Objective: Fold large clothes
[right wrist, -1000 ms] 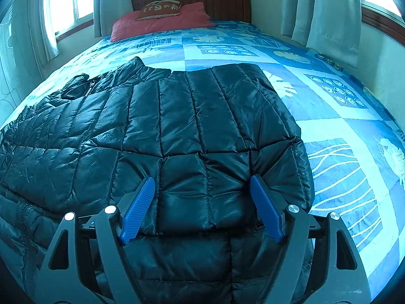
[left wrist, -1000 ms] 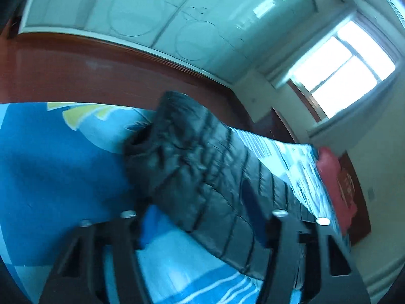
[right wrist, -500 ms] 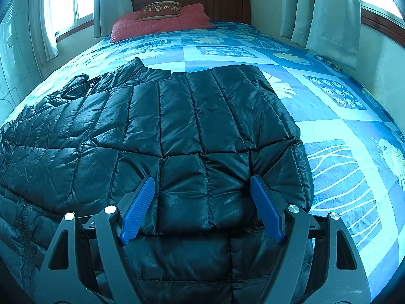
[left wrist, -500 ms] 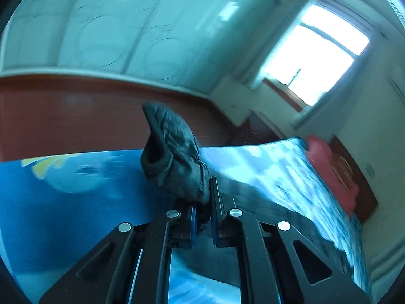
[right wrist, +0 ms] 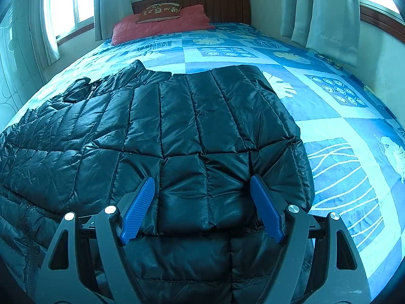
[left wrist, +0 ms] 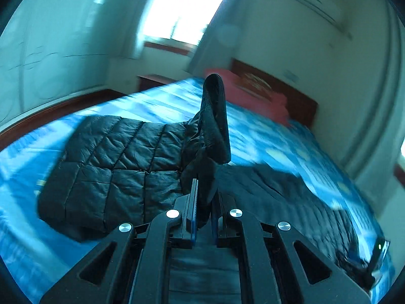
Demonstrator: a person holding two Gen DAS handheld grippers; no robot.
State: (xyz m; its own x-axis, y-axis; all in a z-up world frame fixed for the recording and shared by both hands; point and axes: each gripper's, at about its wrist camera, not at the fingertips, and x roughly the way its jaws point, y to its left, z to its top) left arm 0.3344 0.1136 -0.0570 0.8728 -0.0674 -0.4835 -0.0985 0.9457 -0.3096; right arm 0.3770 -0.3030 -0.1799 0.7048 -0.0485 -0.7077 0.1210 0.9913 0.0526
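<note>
A black quilted puffer jacket [right wrist: 192, 136] lies spread on the blue patterned bed [right wrist: 329, 116]; one part is folded over on top. In the left wrist view the jacket [left wrist: 111, 167] lies flat at the left, and my left gripper [left wrist: 202, 202] is shut on a sleeve end [left wrist: 215, 116] that stands up above the jacket. My right gripper [right wrist: 202, 197] is open, its blue fingers [right wrist: 138, 210] resting over the jacket's near folded part, holding nothing.
A red pillow [right wrist: 162, 22] and a wooden headboard [right wrist: 222, 6] are at the far end of the bed. Windows with curtains [right wrist: 324, 7] line both side walls. The bed's bare cover [right wrist: 341, 172] lies to the right of the jacket.
My left gripper shut on the sleeve end, lifted it and swung toward the head of the bed, over the jacket. The right gripper has not moved.
</note>
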